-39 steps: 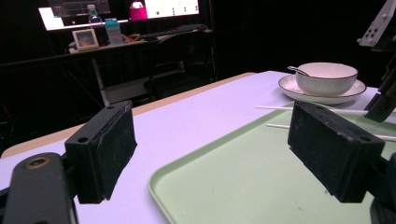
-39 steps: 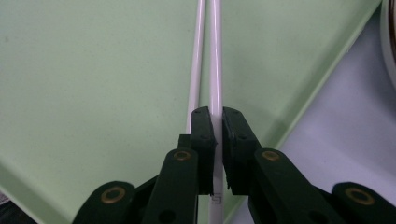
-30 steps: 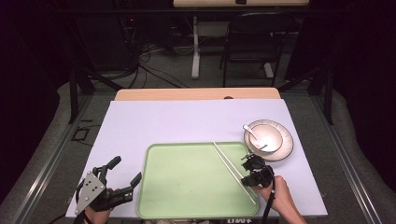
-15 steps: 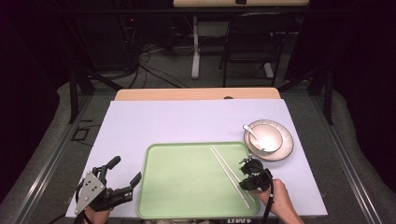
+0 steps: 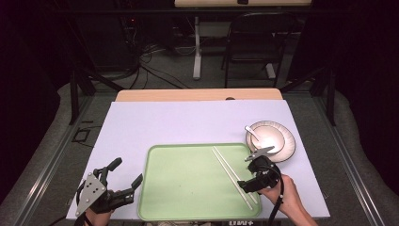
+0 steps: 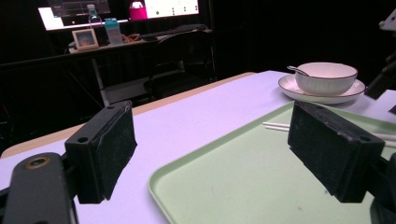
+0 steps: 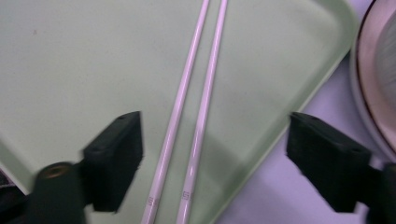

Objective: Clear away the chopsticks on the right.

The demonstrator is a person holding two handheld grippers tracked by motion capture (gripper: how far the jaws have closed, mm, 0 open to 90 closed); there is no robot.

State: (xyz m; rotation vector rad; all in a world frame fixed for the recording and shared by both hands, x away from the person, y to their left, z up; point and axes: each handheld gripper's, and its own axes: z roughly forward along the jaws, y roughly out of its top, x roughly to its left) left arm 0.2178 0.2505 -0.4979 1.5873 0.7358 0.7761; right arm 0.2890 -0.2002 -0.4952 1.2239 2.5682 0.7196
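Desk (image 5: pixel 188 122): pale lilac, matte.
Tray (image 5: pixel 188 188): one, smooth green, rounded corners.
Chopsticks (image 5: pixel 230 172): two, slim white.
Left tongs (image 5: pixel 126 178): released.
Right tongs (image 5: pixel 248 176): released.

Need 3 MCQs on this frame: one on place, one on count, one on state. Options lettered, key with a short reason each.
1. Where do the chopsticks lie?
A. in the bowl
B. on the green tray
C. on the bare table

2. How many chopsticks are there?
A. one
B. two
C. four

3. How do the right tongs stand?
A. shut on the spoon
B. shut on a chopstick
C. open over the chopsticks

Key:
1 B, both sticks rest on the tray's right part.
2 B, the right gripper view shows two white sticks side by side.
3 C, the jaws stand wide apart, with both sticks between them untouched.
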